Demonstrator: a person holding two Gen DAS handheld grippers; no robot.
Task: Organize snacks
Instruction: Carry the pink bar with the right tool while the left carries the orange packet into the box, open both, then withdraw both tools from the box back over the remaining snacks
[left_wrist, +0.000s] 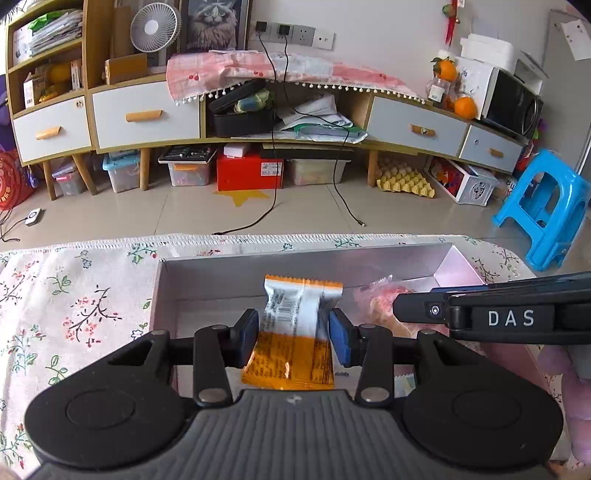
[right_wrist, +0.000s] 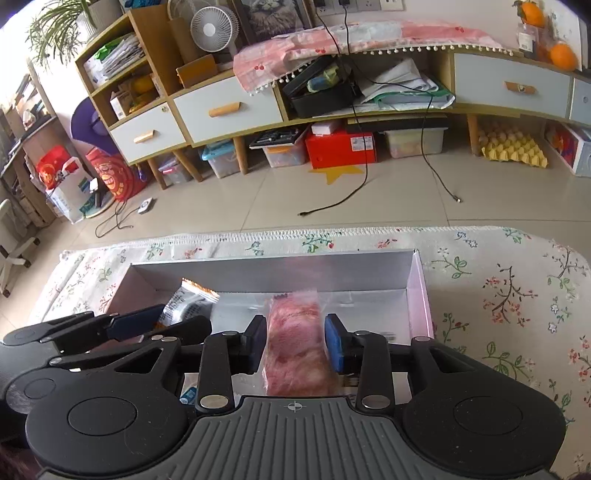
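The left tool (left_wrist: 293, 334) has its blue pads on either side of an orange-and-white snack packet (left_wrist: 295, 332). The pads sit right at the wrapper's edges, though whether they press on it or have just let go cannot be told. The packet stands steeply, its white end up and its orange end low, over the left part of an open grey box (left_wrist: 221, 269).

The right tool (right_wrist: 295, 345) brackets a clear-wrapped pink snack (right_wrist: 297, 347) in the same way, with a narrow gap and the pads at the wrap's sides. The firmness of its hold is equally uncertain. That snack hangs over the right part of the same box, just right of the packet. The two tools work close together, and in the left wrist view the right tool's finger (left_wrist: 417, 308) crosses just right of the packet.

The box rests on a counter under a floral cloth (left_wrist: 74, 306), with its far wall near the counter's far edge. Beyond lie the tiled floor and a long cabinet (left_wrist: 147, 114).

Judged from this, both snacks are about to be set down inside the box. The risks:
- The upright packet could tip against the far wall or land crooked if it is let go while so steep.
- The soft pink snack could cling to a pad and drag as the tool lifts.
- The two tools could knock each other when they draw back.
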